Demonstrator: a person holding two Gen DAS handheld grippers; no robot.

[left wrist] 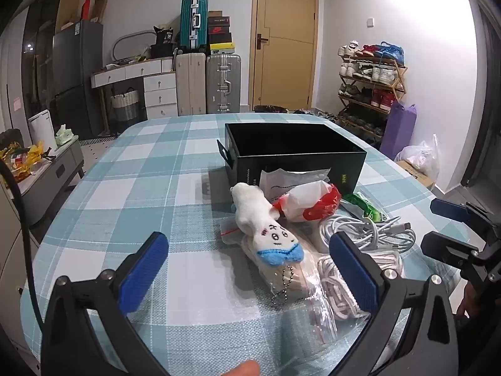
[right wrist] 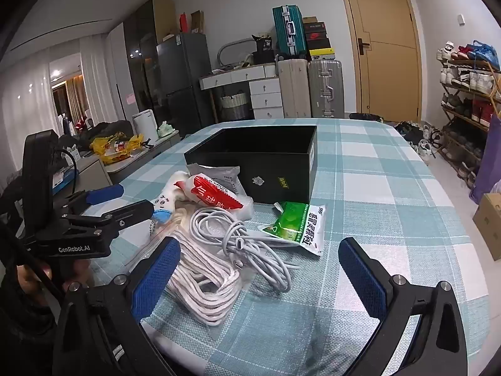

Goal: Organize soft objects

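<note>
A pile of soft items lies on the checked tablecloth in front of an open black box (left wrist: pixel 294 153) (right wrist: pixel 260 159). It holds a white plush toy (left wrist: pixel 260 222) (right wrist: pixel 166 200) with a blue collar, a red-and-white packet (left wrist: pixel 308 202) (right wrist: pixel 216 195), a green packet (left wrist: pixel 368 208) (right wrist: pixel 294 222), a white cable (left wrist: pixel 369 235) (right wrist: pixel 247 238) and bagged white rope (left wrist: pixel 335 285) (right wrist: pixel 200 282). My left gripper (left wrist: pixel 249 269) (right wrist: pixel 131 200) hovers open just short of the plush. My right gripper (right wrist: pixel 260 275) (left wrist: pixel 438 228) is open too, near the rope and cable. Neither holds anything.
A grey packet (right wrist: pixel 225 175) leans on the box. Beyond the table (left wrist: pixel 141 188) stand suitcases (left wrist: pixel 222 84), a white drawer unit (left wrist: pixel 156 91), a door and a shoe rack (left wrist: pixel 369 87). A low bench (left wrist: pixel 53 169) sits off the table's left side.
</note>
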